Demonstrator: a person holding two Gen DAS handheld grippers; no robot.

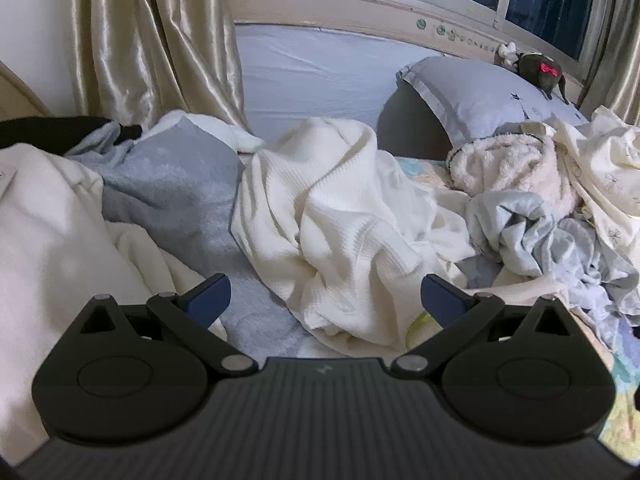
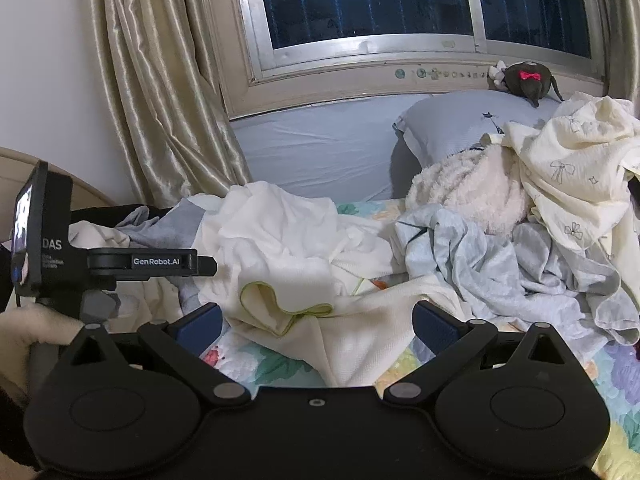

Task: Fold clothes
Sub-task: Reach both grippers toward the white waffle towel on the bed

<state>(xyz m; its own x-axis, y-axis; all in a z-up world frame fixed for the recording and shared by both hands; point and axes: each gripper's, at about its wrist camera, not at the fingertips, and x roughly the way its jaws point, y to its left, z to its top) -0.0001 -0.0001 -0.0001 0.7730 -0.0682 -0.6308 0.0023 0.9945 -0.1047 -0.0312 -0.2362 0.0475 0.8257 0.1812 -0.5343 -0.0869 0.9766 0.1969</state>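
Left wrist view: left claw [image 1: 325, 300] gapes empty above a crumpled white garment [image 1: 336, 216] on the bed [image 1: 320, 68]. Right claw [image 2: 316, 322] likewise spread, over a cream cloth [image 2: 360, 332].

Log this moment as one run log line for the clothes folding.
left gripper open, empty | right gripper open, empty | white garment crumpled on bed | folding not yet begun

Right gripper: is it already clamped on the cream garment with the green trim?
No, the right gripper is open, its blue pads spread wide apart above the cream garment with green trim, gripping nothing.
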